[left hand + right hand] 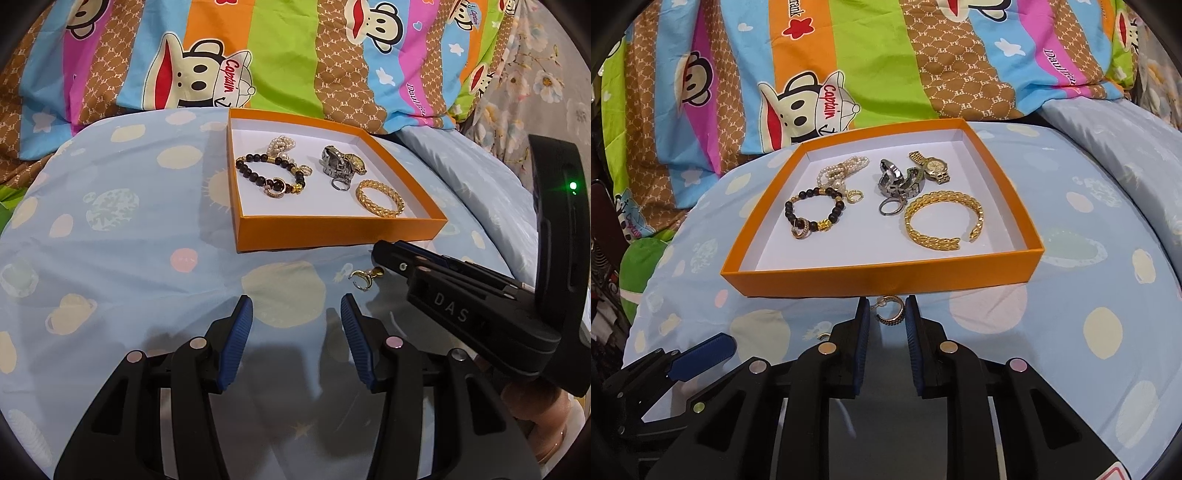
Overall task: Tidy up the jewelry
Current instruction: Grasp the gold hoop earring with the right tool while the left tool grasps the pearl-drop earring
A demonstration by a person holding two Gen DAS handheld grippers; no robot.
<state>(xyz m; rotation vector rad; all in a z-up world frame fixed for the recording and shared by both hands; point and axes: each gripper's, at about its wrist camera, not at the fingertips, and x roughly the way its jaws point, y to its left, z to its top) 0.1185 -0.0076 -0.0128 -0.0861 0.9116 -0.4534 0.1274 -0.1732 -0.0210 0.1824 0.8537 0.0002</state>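
Note:
An orange box (pixel 332 230) (pixel 879 278) with a white floor sits on the blue bedsheet. In it lie a black bead bracelet (pixel 271 173) (pixel 812 214), a pearl bracelet (pixel 842 170), watches (pixel 341 162) (pixel 912 173), a grey ring (pixel 891 207) and a gold cuff (pixel 380 199) (pixel 942 221). A small gold hoop earring (pixel 360 280) (pixel 892 314) lies on the sheet in front of the box. My right gripper (pixel 886 314) (pixel 380 254) has its pads either side of the earring, with a gap left. My left gripper (pixel 295 314) is open and empty over the sheet.
A colourful striped monkey-print quilt (pixel 258 55) (pixel 849 74) is piled behind the box. A floral cloth (pixel 535 81) is at the far right. The left gripper's blue pad (pixel 701 354) shows at the lower left of the right wrist view.

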